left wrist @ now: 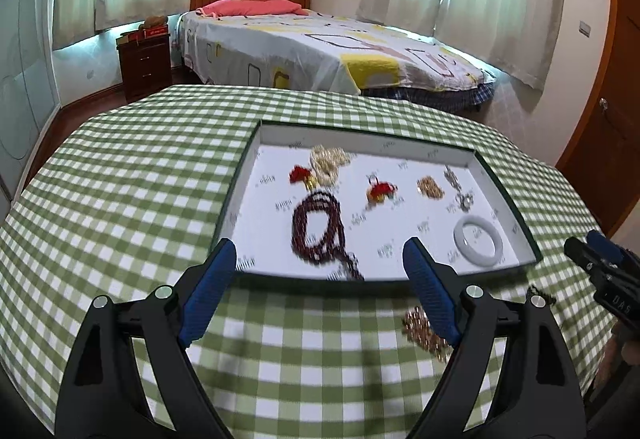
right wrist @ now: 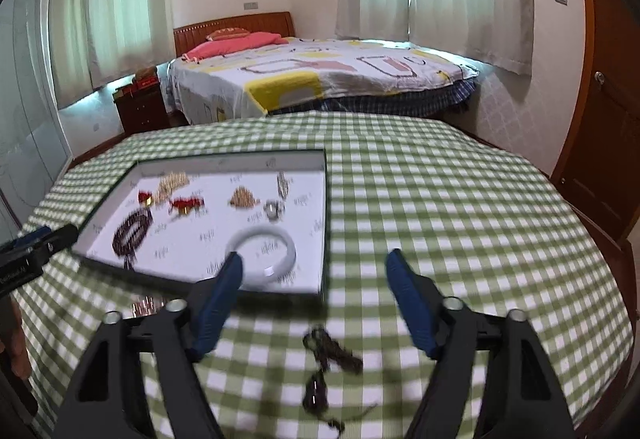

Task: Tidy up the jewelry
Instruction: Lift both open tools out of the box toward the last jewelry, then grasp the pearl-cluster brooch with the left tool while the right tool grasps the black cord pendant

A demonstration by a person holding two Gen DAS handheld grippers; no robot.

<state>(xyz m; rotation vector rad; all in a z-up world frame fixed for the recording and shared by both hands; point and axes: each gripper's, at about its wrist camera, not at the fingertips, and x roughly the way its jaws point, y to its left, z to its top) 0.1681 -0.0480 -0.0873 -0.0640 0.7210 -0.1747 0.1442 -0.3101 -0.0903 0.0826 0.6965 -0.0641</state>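
A shallow white tray (left wrist: 500, 175) (right wrist: 304, 159) lies on the green checked tablecloth. It holds a dark red bead necklace (left wrist: 316, 231) (right wrist: 130, 235), a white bangle (left wrist: 478, 241) (right wrist: 262, 253), red charms, a pearl pile and gold and silver pieces. My left gripper (left wrist: 320, 251) is open and empty at the tray's near edge. A gold chain (left wrist: 420, 331) lies on the cloth by its right finger. My right gripper (right wrist: 314, 263) is open and empty above a dark beaded piece (right wrist: 328, 355) on the cloth in front of the tray.
The round table (left wrist: 120, 179) drops off on all sides. A bed (left wrist: 320, 43) stands beyond it, with a dark nightstand (left wrist: 144, 63) to the left and a wooden door (left wrist: 612, 119) to the right. The right gripper also shows in the left wrist view (left wrist: 600, 259).
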